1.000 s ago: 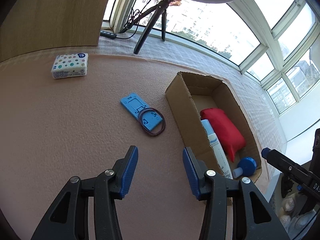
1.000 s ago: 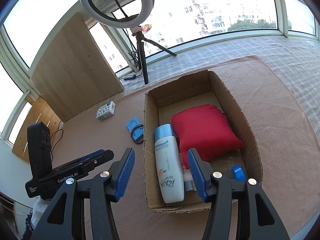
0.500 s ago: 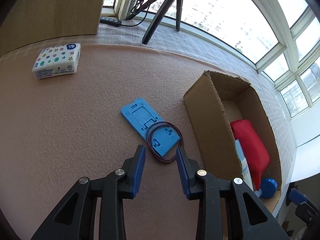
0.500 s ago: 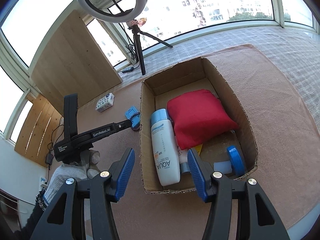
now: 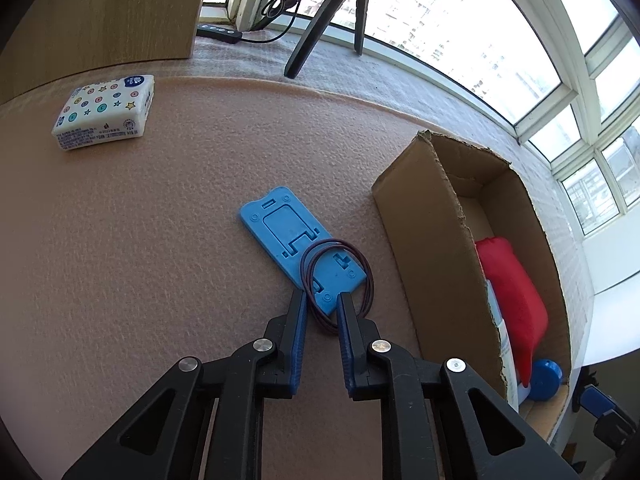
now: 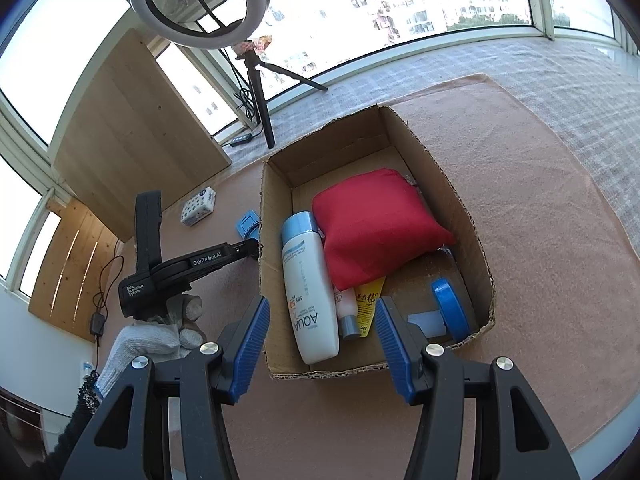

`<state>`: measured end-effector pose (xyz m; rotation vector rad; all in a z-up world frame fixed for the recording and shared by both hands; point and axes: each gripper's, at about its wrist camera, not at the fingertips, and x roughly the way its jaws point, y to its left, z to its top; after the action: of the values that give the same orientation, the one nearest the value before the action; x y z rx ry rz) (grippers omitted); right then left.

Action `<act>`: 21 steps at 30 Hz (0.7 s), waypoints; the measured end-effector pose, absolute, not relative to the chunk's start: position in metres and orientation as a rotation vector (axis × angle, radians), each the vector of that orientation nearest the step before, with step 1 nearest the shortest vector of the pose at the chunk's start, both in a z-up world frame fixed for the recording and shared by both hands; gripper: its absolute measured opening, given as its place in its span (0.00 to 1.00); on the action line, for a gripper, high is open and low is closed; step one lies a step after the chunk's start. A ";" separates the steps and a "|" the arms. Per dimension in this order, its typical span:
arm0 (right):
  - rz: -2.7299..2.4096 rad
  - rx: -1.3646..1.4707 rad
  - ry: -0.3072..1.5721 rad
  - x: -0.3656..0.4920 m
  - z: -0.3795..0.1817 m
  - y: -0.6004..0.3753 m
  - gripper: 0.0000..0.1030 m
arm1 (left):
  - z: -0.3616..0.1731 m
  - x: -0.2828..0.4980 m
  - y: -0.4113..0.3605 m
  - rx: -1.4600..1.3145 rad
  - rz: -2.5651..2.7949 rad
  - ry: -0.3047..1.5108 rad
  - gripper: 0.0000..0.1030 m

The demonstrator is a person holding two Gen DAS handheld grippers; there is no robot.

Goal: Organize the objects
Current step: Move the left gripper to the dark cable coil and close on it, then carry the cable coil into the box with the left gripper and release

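Observation:
A blue phone stand [image 5: 298,246] lies flat on the brown mat, with a dark hair-tie loop [image 5: 366,276] resting on its near end. My left gripper [image 5: 322,300] is low at that near end, its jaws narrowly apart around the stand's corner and the loop. The open cardboard box [image 5: 416,236] stands to its right. In the right wrist view the box [image 6: 470,216] holds a red pouch [image 6: 376,224], a white AQUA bottle [image 6: 310,288], small tubes and a blue-lidded jar [image 6: 450,308]. My right gripper [image 6: 322,326] is open and empty over the box's near edge.
A white tissue pack with coloured dots [image 5: 106,110] lies at the mat's far left. A ring light on a tripod [image 6: 256,80], a power strip [image 5: 220,34] and a wooden panel [image 5: 100,8] stand behind. The mat's right side [image 6: 552,240] borders a checked cloth.
My left gripper moved forward and down to the blue stand and narrowed its jaws around the stand's near end. My right gripper stayed open, drifting slightly over the box.

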<state>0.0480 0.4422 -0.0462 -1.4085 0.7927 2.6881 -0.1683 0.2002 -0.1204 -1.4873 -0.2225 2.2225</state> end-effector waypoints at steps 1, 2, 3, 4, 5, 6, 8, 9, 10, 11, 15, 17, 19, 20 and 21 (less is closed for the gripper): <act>2.686 -1.409 0.792 0.048 -0.047 0.442 0.49 | -0.120 -0.168 0.200 -1.485 2.224 -0.224 0.12; 2.685 -1.410 0.793 0.048 -0.047 0.442 0.49 | -0.119 -0.167 0.198 -1.483 2.223 -0.225 0.09; 2.685 -1.410 0.795 0.047 -0.047 0.441 0.49 | -0.118 -0.166 0.197 -1.482 2.220 -0.226 0.04; 2.685 -1.410 0.795 0.047 -0.047 0.441 0.49 | -0.118 -0.165 0.197 -1.479 2.218 -0.226 0.03; 2.685 -1.410 0.794 0.047 -0.047 0.440 0.50 | -0.117 -0.164 0.197 -1.478 2.217 -0.223 0.03; 2.685 -1.409 0.794 0.047 -0.047 0.440 0.49 | -0.116 -0.163 0.196 -1.476 2.216 -0.221 0.03; 2.686 -1.408 0.796 0.046 -0.047 0.439 0.49 | -0.116 -0.160 0.193 -1.478 2.211 -0.223 0.03; 2.687 -1.409 0.796 0.046 -0.047 0.439 0.49 | -0.116 -0.159 0.191 -1.480 2.210 -0.228 0.03; 2.688 -1.411 0.796 0.045 -0.047 0.439 0.50 | -0.116 -0.158 0.188 -1.483 2.209 -0.235 0.03; 2.690 -1.412 0.795 0.044 -0.047 0.437 0.49 | -0.117 -0.157 0.184 -1.485 2.209 -0.240 0.03; 2.700 -1.417 0.795 0.041 -0.047 0.432 0.49 | -0.115 -0.152 0.169 -1.487 2.213 -0.256 0.03; 2.706 -1.421 0.791 0.040 -0.047 0.427 0.49 | -0.113 -0.149 0.161 -1.485 2.220 -0.258 0.03; 2.715 -1.426 0.790 0.038 -0.046 0.423 0.49 | -0.110 -0.146 0.152 -1.481 2.227 -0.258 0.03; 2.719 -1.430 0.787 0.037 -0.046 0.420 0.49 | -0.109 -0.145 0.148 -1.480 2.230 -0.256 0.03; 2.726 -1.434 0.782 0.036 -0.046 0.417 0.49 | -0.108 -0.143 0.144 -1.480 2.233 -0.253 0.03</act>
<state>0.0357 0.4168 -0.0455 -1.4338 0.7821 2.7264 -0.1433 0.1441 -0.1079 -1.4799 -0.2530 2.2335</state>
